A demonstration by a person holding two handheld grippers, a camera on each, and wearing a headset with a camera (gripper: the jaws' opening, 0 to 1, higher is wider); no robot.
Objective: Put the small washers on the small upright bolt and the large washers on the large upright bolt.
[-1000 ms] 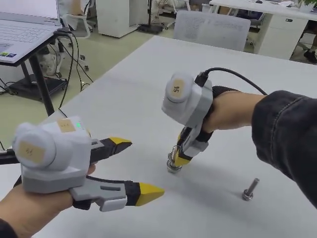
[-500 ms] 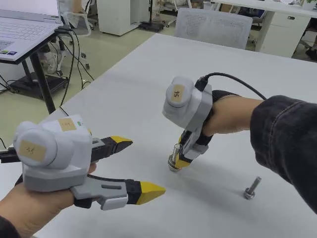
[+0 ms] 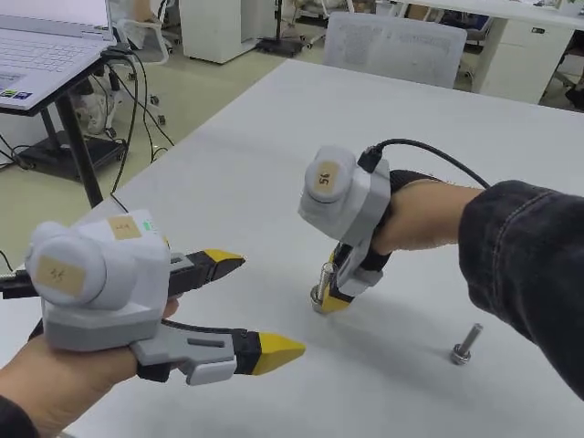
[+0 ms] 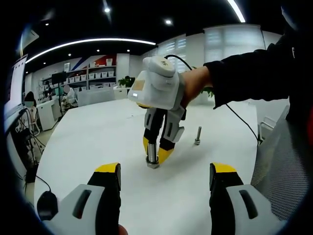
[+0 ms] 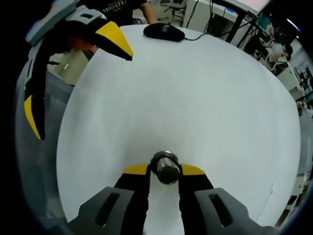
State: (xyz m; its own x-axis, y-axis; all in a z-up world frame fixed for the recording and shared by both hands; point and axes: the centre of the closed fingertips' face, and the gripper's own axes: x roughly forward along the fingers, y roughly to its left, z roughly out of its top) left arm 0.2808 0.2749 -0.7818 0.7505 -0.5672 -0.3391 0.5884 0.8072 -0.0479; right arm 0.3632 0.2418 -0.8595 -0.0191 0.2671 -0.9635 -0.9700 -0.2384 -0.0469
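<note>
The large upright bolt (image 3: 321, 285) stands on the white table (image 3: 255, 164), with a wider metal stack at its base. My right gripper (image 3: 329, 298) points down over it. In the right gripper view the yellow-tipped jaws press against both sides of the bolt's round metal top (image 5: 167, 167). The left gripper view shows the same bolt (image 4: 152, 158) between those jaws. I cannot tell whether a washer sits in the grip. The small upright bolt (image 3: 464, 345) stands apart to the right, also seen as the small bolt (image 4: 198, 135). My left gripper (image 3: 242, 306) hovers open at the front left with nothing between its fingers.
A laptop (image 3: 46, 46) on a stand with hanging cables sits off the table's left edge. A chair (image 3: 392, 50) stands at the far edge. A computer mouse (image 5: 164, 32) lies on the table near the person. A dark sleeve (image 3: 525, 265) reaches in from the right.
The head camera has shifted slightly. My right gripper stays over the large bolt, tips a touch lower. The left gripper has barely moved.
</note>
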